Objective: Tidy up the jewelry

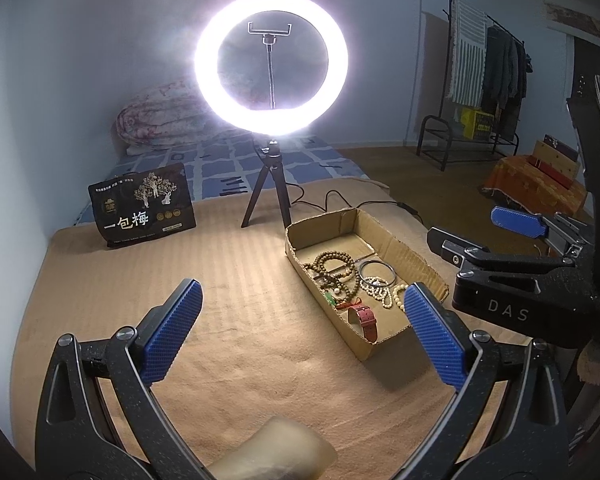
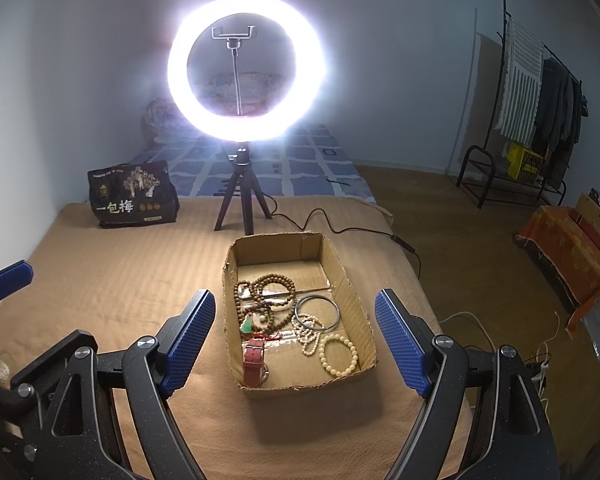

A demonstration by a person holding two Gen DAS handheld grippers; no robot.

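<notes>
Left wrist view: looks forward and down between the blue pads of the left hand-held gripper (image 1: 302, 330), from low over the tan blanket (image 1: 120, 280); the cardboard box (image 1: 384, 354) sits right of centre, close.
Right wrist view: looks forward and down along the right hand-held gripper (image 2: 296, 338), squarely over the same box, nearer still.
Facing: both face the lit ring light (image 1: 271, 63) on its tripod and the wall behind.
Shared ground: box, ring light, black bag (image 1: 142, 206), clothes rack (image 1: 486, 76); each view catches the other gripper at its edge.
</notes>
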